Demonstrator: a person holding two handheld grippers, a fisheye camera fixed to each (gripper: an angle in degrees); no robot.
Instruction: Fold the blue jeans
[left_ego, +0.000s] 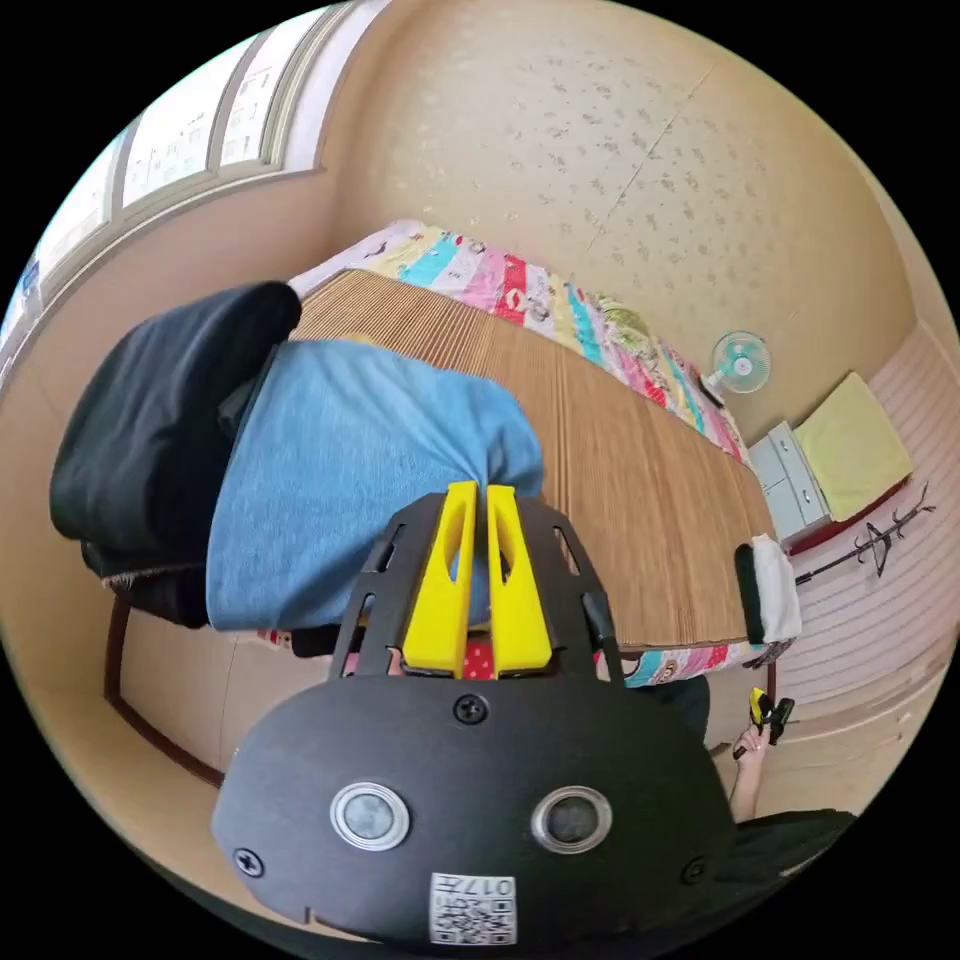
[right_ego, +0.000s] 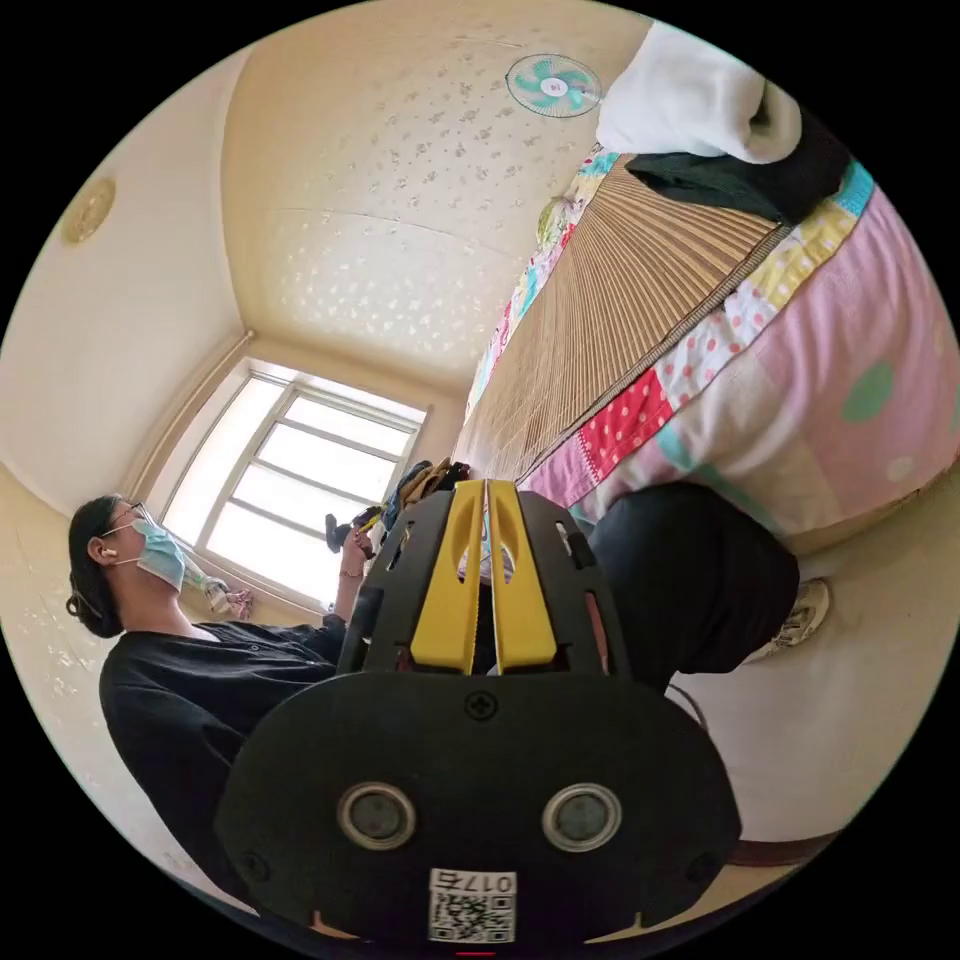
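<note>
Left tongs (left_ego: 478, 500): your two yellow jaws sit almost together, with just a thin gap. Their tips touch the edge of the blue jeans (left_ego: 350, 470), but you cannot tell if cloth is pinched between them.
Right tongs (right_ego: 486, 497): your jaws are nearly closed and hold nothing you can see. They hang low beside the bed (right_ego: 800, 400), away from the work.
Jeans: they lie in a thick folded bundle at the near end of the bed, on the bamboo mat (left_ego: 620, 470).
Dark clothes (left_ego: 160, 440): a black pile touches the jeans, on the far side from the mat's bare part.
Why: the jeans look already folded, so you are probably pushing or placing them next to the pile.
</note>
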